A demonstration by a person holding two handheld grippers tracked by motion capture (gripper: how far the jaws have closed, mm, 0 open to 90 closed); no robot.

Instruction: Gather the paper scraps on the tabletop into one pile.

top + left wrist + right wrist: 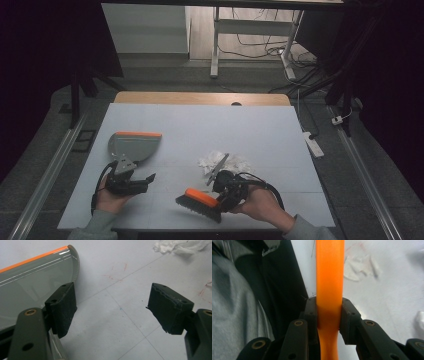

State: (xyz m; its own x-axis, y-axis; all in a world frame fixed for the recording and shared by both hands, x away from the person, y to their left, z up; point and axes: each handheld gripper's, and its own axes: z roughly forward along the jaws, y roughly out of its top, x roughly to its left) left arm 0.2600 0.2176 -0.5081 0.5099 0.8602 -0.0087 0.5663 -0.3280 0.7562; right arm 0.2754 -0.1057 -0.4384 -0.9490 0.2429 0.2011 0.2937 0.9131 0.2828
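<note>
Brush [329,277]: squeezed between right gripper [329,315] jaws; bristles hidden.
Left gripper [110,312]: jaws wide, holding nothing.
Dustpan [32,277]: beside one jaw, cut off.

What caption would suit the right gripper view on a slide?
Right gripper shut on the orange brush handle, with white paper scraps lying beyond on the white table.

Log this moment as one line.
right gripper: shut on brush handle | left gripper: open beside dustpan | paper scraps: unswept on table
</note>
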